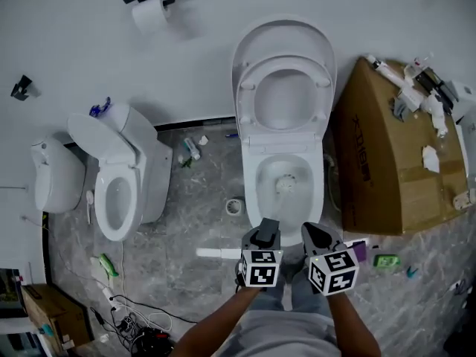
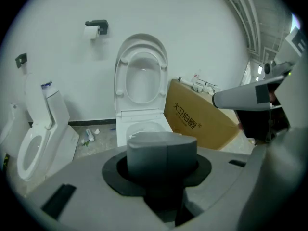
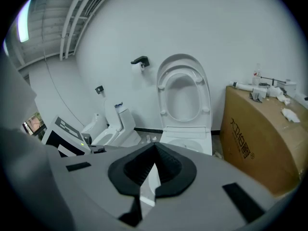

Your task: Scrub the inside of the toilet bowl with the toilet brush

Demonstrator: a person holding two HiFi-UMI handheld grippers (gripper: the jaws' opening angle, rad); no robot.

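Observation:
The white toilet (image 1: 260, 171) stands in the middle with lid and seat raised against the wall. The toilet brush's white bristle head (image 1: 285, 185) sits low inside the bowl. Just in front of the bowl's front edge, my right gripper (image 1: 314, 233) points at the bowl. In the right gripper view its jaws (image 3: 151, 174) are closed on a narrow white handle, with the toilet (image 3: 185, 143) behind. My left gripper (image 1: 262, 233) hovers beside it to the left, shut with nothing held. Its closed grey tips (image 2: 162, 153) hide part of the bowl (image 2: 144, 127).
A smaller toilet (image 1: 119, 199) and another white fixture (image 1: 52, 177) stand to the left. A big cardboard box (image 1: 387, 162) with clutter on top flanks the toilet's right. A tape roll (image 1: 234, 207), a white bar (image 1: 218, 253), bottles (image 1: 190, 151) and cables (image 1: 126, 322) lie on the floor.

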